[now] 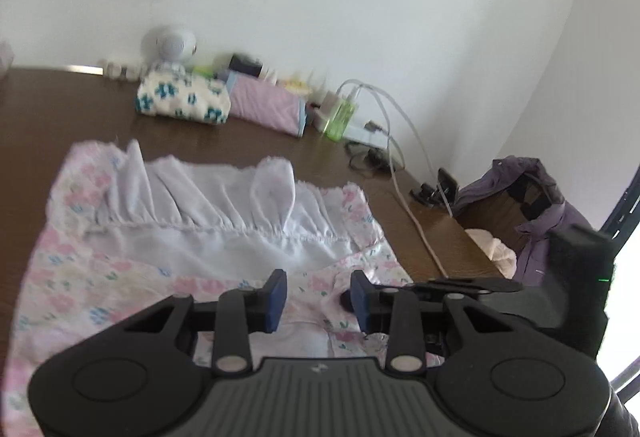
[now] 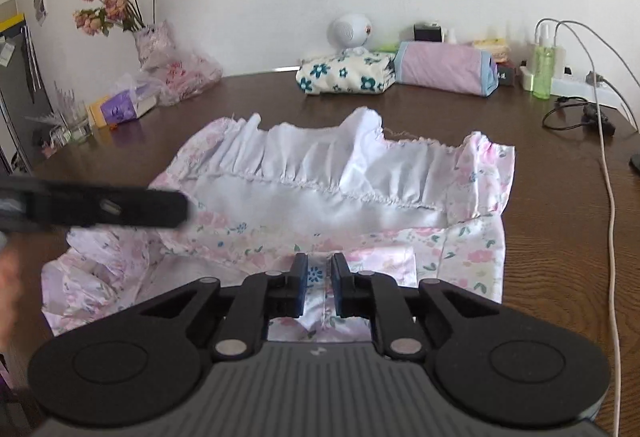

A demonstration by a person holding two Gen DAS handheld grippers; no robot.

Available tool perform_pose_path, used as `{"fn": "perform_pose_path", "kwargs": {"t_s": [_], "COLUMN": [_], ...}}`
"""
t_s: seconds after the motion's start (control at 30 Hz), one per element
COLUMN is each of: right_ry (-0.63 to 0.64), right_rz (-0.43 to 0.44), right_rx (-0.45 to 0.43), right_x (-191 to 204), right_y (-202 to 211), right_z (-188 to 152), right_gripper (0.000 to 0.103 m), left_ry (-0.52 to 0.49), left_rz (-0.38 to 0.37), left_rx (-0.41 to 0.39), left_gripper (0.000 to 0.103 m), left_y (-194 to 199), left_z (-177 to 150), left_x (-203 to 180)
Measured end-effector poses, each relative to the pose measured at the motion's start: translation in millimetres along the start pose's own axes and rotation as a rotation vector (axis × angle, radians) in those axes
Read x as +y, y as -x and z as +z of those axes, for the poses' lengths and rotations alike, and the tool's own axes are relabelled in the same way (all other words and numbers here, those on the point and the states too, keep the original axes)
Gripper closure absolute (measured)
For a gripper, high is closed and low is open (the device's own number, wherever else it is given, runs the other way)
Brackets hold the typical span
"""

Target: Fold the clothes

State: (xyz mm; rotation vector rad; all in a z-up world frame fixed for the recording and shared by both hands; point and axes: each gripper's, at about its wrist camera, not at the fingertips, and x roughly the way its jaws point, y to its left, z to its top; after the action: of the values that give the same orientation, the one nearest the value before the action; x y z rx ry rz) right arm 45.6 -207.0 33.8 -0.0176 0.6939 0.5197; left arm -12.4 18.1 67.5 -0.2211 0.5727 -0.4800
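Observation:
A pink floral garment with a white gathered lining [image 1: 208,237] lies spread on the brown table [image 1: 60,109]; it also shows in the right wrist view [image 2: 340,189]. My left gripper [image 1: 319,297] is open just above the garment's near edge, holding nothing. My right gripper [image 2: 320,279] has its jaws a narrow gap apart, with a fold of the floral cloth between the pads at the near hem. The left gripper shows in the right wrist view as a dark bar [image 2: 100,207] over the garment's left side.
Folded clothes, one white with blue flowers [image 2: 344,75] and one lilac [image 2: 444,67], lie at the back by a white round camera [image 2: 350,31]. A green bottle [image 2: 543,67], power strip and cables [image 2: 608,173] are at the right. Flowers [image 2: 112,1] and bags stand at the left. A chair with a purple jacket [image 1: 536,213] stands beyond the table edge.

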Motion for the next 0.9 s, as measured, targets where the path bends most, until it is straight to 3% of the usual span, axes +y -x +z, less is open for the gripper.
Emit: {"fn": "perform_pose_path", "kwargs": {"t_s": [0.07,0.17,0.23,0.33,0.4,0.47,0.57,0.7,0.77,0.8,0.83,0.9], "right_ry": [0.01,-0.005,-0.035,-0.12,-0.112,-0.081,-0.041,0.1,0.219,0.288,0.349,0.392], "right_rz": [-0.02,0.005,0.062,0.321,0.409,0.424,0.399,0.341,0.306,0.292,0.283,0.324], "right_rx": [0.023,-0.008,-0.059,-0.035,0.01,0.049,0.076,0.048,0.017,0.02,0.021,0.059], "right_x": [2,6,10,20,40,61,81,97,101,104,105,104], "right_y": [-6,6,22,18,4,-13,-32,-17,2,5,5,-12], "right_z": [2,10,18,28,28,28,28,35,39,42,45,54], "right_gripper": [0.09,0.087,0.082,0.081,0.076,0.069,0.068,0.069,0.06,0.042,0.031,0.028], "left_ry": [-0.072,-0.082,0.016,0.147,0.189,0.226,0.277,0.252,0.181,0.146,0.125,0.09], "left_rz": [0.082,0.219,0.224,0.196,0.171,0.135,0.146,0.153,0.14,0.128,0.12,0.105], "left_rx": [-0.034,-0.013,0.044,0.085,0.087,0.092,0.106,0.08,0.054,0.048,0.047,0.045], "left_gripper": [0.052,0.051,0.057,0.069,0.069,0.067,0.068,0.068,0.067,0.066,0.065,0.065], "left_y": [30,50,48,46,48,50,46,52,59,61,61,61], "left_z": [-3,-12,-14,-17,-20,-23,-28,-30,-30,-30,-29,-26], "left_x": [9,34,54,77,86,94,104,105,100,98,97,97]}}
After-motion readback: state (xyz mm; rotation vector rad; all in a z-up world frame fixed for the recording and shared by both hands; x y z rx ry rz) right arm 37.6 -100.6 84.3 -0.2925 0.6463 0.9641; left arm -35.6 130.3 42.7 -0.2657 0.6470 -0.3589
